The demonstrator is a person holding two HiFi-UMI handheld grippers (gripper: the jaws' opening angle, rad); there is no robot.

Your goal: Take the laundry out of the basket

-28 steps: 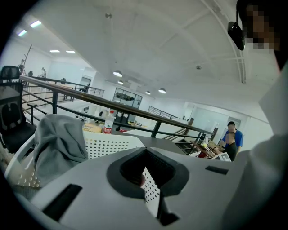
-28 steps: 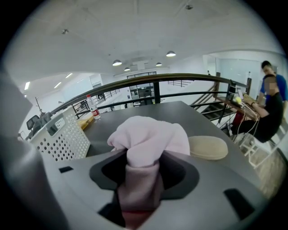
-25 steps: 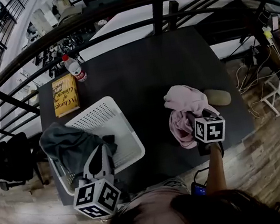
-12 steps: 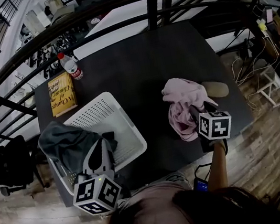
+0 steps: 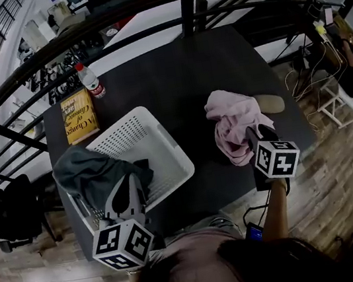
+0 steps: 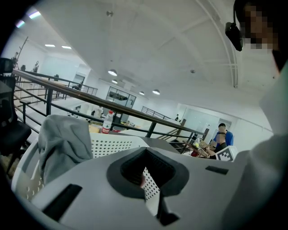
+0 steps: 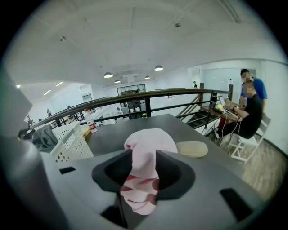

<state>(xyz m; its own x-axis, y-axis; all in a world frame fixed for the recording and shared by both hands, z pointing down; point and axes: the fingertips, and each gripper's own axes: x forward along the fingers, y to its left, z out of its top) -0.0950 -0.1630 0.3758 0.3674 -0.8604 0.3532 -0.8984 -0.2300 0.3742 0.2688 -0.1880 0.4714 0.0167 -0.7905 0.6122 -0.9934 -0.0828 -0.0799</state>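
Over table (image 5: pixel 180 83), right hand-held gripper (image 7: pixel 140 175), down-tilted, tightening on pink garment (image 5: pixel 233 117); left hand-held gripper (image 6: pixel 145 176) clamps basket (image 5: pixel 140 146).

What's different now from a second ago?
The left hand-held gripper, clamped on the rim of the basket, has slid it slightly rightward. The right hand-held gripper has just been closing its jaws on the pink garment and lifted it a little. The grey garment still drapes the basket; book and bottle stayed put.
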